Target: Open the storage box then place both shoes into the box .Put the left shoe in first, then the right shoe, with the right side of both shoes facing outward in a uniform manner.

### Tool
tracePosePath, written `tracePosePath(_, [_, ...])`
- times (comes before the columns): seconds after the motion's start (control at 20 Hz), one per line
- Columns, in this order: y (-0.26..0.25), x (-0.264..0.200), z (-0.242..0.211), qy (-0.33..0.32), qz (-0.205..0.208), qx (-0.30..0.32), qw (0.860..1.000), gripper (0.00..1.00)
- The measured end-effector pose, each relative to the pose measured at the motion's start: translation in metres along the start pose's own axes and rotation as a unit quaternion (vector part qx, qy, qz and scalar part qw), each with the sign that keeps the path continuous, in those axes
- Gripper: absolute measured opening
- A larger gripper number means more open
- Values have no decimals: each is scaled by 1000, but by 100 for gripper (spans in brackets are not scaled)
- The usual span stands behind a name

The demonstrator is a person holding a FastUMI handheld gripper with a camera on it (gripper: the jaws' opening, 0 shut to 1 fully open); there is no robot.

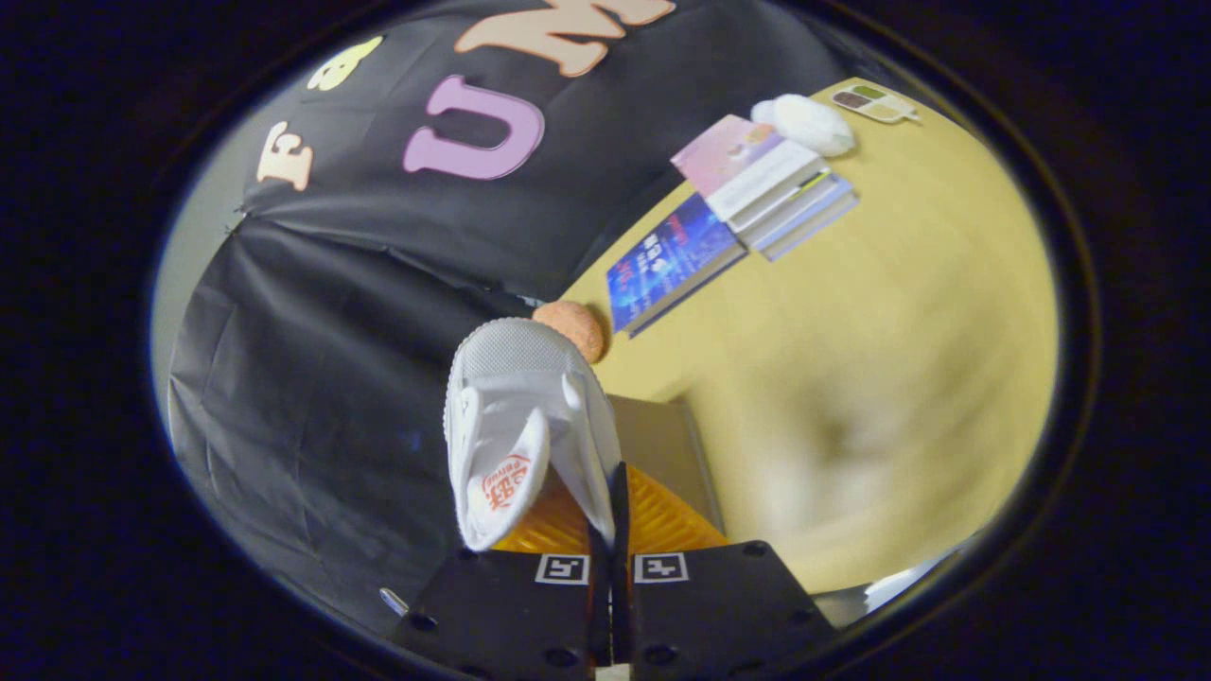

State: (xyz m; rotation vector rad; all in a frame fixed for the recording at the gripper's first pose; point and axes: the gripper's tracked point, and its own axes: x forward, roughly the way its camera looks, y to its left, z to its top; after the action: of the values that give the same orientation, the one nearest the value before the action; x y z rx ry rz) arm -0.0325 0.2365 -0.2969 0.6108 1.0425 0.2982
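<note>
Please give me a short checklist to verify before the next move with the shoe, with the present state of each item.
1. Grip: gripper fingers closed on the white shoe side wall: ok.
2. Shoe lifted off the yellow table: ok.
3. Left or right shoe: cannot tell.
4. Storage box open: cannot tell.
5. Shoe apart from the stacked books: ok.
6. Orange ball just beyond the toe, touching or not: cannot tell.

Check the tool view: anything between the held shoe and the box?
Nothing visible blocks it. The tool is shut on the white shoe's collar edge, the shoe carried tilted above the table. The grey-walled, orange-ribbed thing just beneath may be the box, unconfirmed. Orange ball and books lie beyond.
</note>
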Motion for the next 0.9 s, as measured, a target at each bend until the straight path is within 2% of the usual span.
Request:
tracePosePath(0.15, [31,28,-25,11,6,-20,1000,3])
tracePosePath(0.25, [36,49,-41,5,-11,-38,999,3])
tracePosePath(0.4, [17,72,-57,-14,-78,-68,995,3])
tracePosePath(0.55, [-6,85,-65,-29,-147,-104,983,3])
tracePosePath(0.7, [-4,95,-62,-61,-163,-135,976,4])
tracePosePath(0.8, [1,101,-66,-64,-161,-141,975,8])
tracePosePath(0.9, [5,99,-68,-67,-158,-143,975,21])
